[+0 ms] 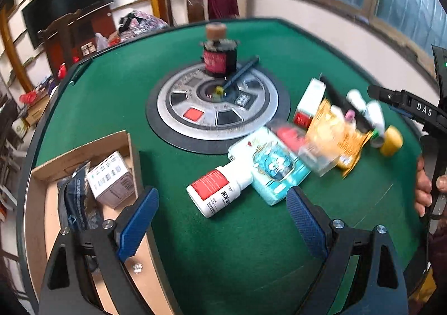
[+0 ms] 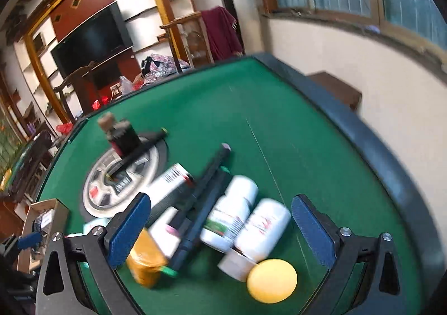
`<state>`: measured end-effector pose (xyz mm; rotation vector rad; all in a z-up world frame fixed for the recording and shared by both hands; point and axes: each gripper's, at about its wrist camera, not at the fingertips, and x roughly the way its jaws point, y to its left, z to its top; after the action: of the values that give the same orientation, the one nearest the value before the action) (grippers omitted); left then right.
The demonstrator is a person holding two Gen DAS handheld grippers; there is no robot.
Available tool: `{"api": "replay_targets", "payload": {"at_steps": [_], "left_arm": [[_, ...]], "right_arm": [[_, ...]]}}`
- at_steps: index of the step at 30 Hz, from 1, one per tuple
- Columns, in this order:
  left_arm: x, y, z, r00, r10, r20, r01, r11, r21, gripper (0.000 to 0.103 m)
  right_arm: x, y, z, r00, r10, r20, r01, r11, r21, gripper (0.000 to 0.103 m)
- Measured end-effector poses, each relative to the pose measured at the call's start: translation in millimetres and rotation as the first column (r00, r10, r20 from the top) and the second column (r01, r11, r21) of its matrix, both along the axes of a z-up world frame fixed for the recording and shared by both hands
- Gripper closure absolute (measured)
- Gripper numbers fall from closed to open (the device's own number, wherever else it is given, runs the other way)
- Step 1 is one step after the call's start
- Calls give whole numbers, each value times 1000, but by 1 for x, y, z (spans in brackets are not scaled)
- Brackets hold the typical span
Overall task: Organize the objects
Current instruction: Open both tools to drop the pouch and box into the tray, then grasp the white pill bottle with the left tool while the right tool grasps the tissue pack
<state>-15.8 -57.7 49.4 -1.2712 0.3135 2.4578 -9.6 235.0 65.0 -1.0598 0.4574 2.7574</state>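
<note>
A pile of objects lies on the green table. In the left wrist view a white bottle with a red label lies just ahead of my open, empty left gripper, beside a teal tissue pack, an orange packet and a red-and-white box. A cardboard box at the left holds a white carton and a dark pouch. My right gripper is open and empty above two white bottles, black pens and a yellow ball.
A round metal hub sits in the table's middle with a dark jar and a pen on it. The padded table edge runs along the right. Chairs, shelves and a TV stand behind.
</note>
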Motion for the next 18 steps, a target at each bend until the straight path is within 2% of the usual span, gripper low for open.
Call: {"api": "replay_targets", "payload": {"at_steps": [4,6,7,8,9,10,11,12,18], "left_arm": [[-14,15,-14,999,-49,-1,48,987,-151,11],[-18,22,-20,996,-83,12,84,978,-190,12],[-21,27,-25,994,-109,28,112,970,-214,16],[-22,31,-29,991,-126,42,132,966,-223,25],[-22,34,-32,988,-142,60,152,964,-217,30],[-23,35,-30,986,-153,65,163,967,-194,43],[-23,36,-30,985,-157,75,168,969,-181,63],[-23,36,-31,984,-157,89,170,969,-177,69],[-14,35,-33,987,-132,90,145,976,-160,70]], "right_arm": [[-5,6,-14,1000,6,-7,-7,999,-53,0],[-8,3,-15,999,30,-11,-31,997,-65,0],[-8,2,-14,999,35,-16,-36,997,-63,0],[-7,1,-16,999,37,-18,-38,997,-60,0],[-8,0,-16,999,41,-16,-42,997,-60,0],[-8,0,-17,999,46,-13,-46,997,-65,0],[-7,0,-19,999,48,-11,-49,996,-69,0],[-6,2,-20,999,50,-11,-50,996,-72,0],[-4,-3,-23,998,61,-7,-62,997,-52,0]]}}
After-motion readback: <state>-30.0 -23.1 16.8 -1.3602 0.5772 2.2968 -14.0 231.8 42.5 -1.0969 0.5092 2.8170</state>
